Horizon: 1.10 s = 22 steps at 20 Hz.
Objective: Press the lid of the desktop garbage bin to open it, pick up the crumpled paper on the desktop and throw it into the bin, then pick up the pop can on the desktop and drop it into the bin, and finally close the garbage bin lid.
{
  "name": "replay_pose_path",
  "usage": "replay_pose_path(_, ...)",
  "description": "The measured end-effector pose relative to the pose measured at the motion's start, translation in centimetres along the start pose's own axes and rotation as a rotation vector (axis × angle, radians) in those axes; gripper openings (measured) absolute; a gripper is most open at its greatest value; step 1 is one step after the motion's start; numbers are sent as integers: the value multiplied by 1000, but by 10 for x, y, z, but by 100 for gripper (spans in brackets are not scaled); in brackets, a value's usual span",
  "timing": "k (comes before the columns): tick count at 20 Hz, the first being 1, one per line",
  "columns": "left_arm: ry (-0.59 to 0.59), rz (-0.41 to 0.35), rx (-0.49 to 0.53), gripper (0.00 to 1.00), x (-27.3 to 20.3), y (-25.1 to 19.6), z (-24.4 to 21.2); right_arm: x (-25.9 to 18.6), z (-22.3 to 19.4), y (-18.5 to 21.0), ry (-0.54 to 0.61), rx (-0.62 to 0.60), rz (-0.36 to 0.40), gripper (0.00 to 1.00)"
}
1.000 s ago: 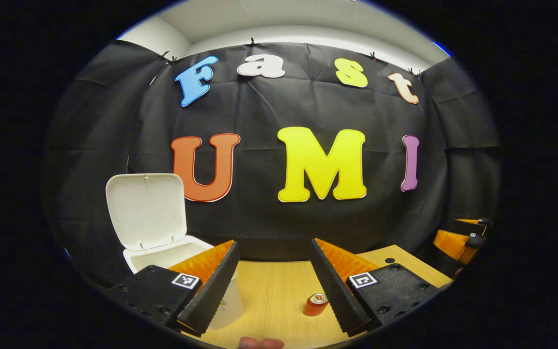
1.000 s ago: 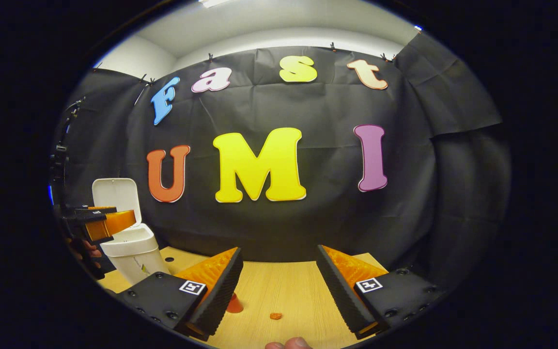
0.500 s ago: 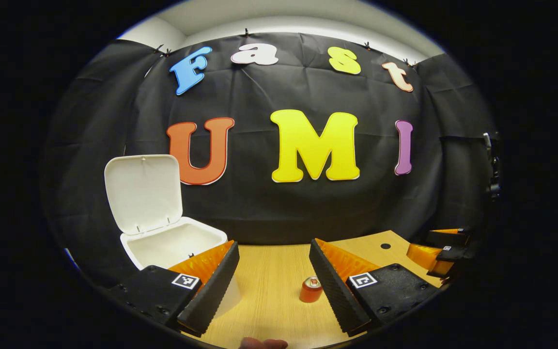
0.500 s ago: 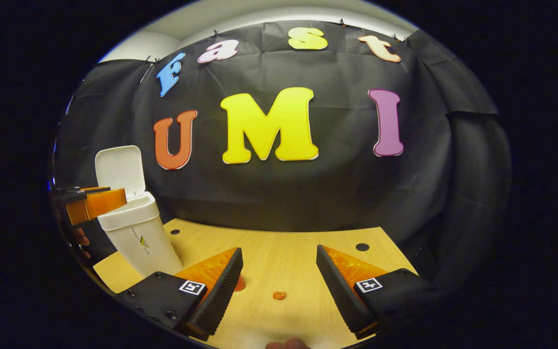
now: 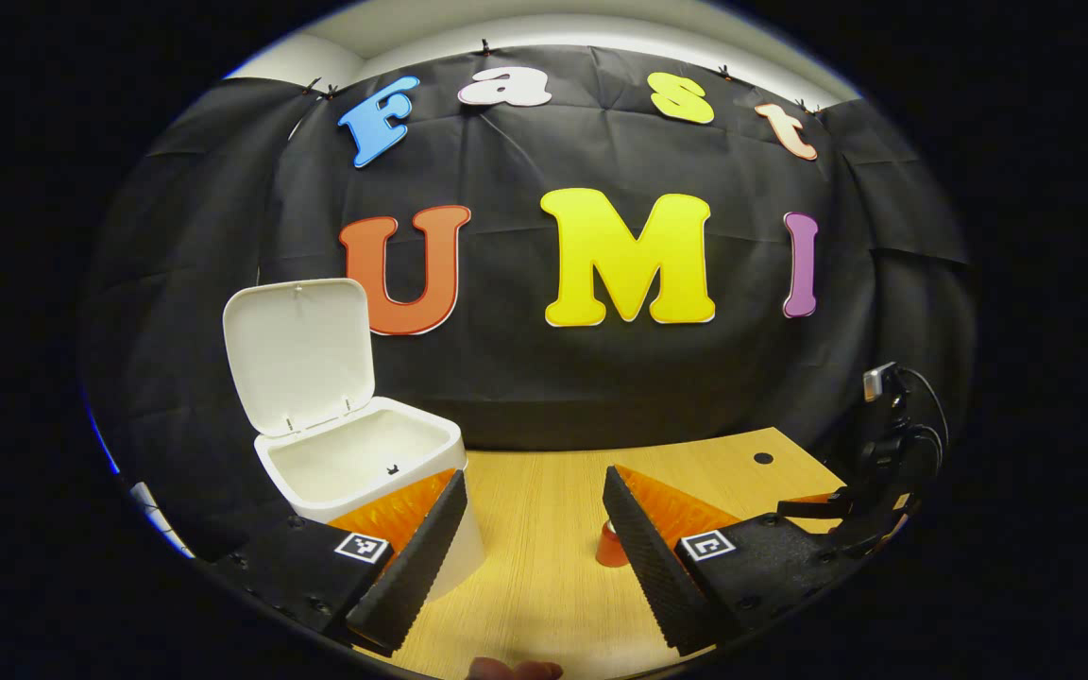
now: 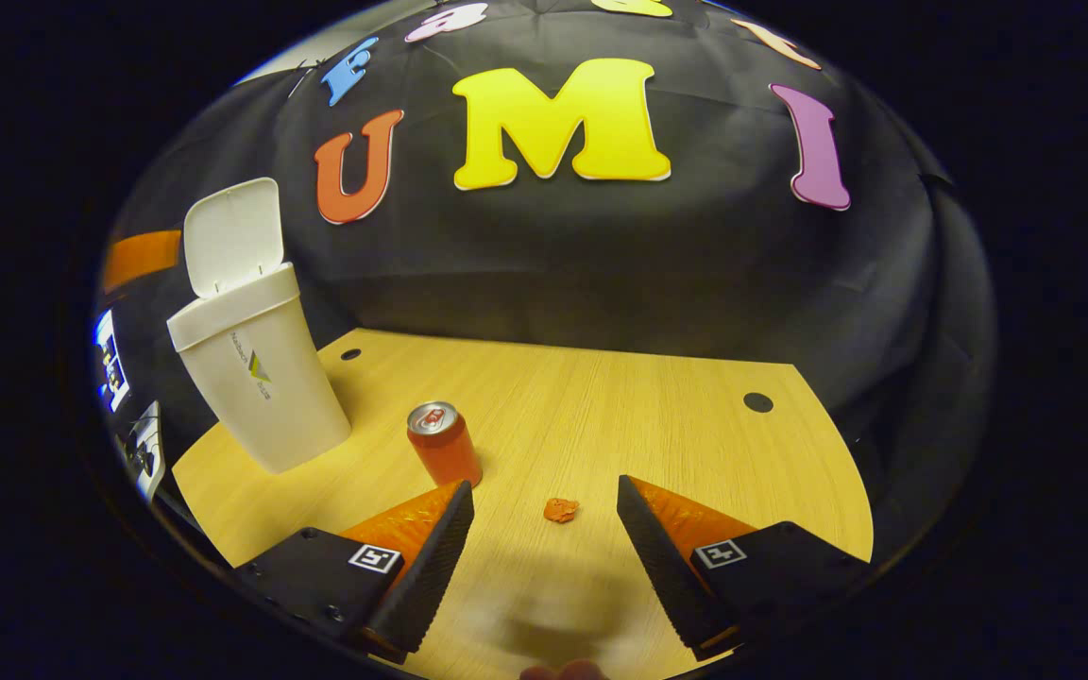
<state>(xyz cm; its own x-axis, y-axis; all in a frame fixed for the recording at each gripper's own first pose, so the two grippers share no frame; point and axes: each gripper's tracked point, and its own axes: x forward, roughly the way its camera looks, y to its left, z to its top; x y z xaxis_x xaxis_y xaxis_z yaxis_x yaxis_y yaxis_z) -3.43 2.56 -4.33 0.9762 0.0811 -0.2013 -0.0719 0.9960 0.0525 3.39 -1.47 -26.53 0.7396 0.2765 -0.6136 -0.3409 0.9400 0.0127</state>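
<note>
The bin (image 6: 256, 378) stands with its lid (image 6: 228, 236) up, so picking up the paper is the step in hand. The right gripper (image 6: 544, 548), jaws spread and empty, needs to drop onto the crumpled paper (image 6: 561, 510), a small orange wad at twelve o'clock between its fingers. The left gripper (image 5: 530, 548) hangs open; the can (image 6: 443, 444) stands upright at ten o'clock from the paper.

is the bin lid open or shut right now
Open. The lid stands up behind the white bin, hinged at the rear rim, and the left gripper view looks into the bin's pale inside; the right gripper view agrees.
</note>
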Motion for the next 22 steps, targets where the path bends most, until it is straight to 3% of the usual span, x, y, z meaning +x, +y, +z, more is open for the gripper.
replay_pose_path(6, 77, 74, -15, 96, -7, 18, -25, 63, -47, -8, 164, -38, 29, 95)
replay_pose_path(11, 121, 137, -27, 96, -15, 35, -37, 101, -71, -14, 230, -66, 31, 98)
replay_pose_path(22, 158, 202, -29, 96, -23, 50, -48, 130, -94, -11, 303, -62, 10, 96)
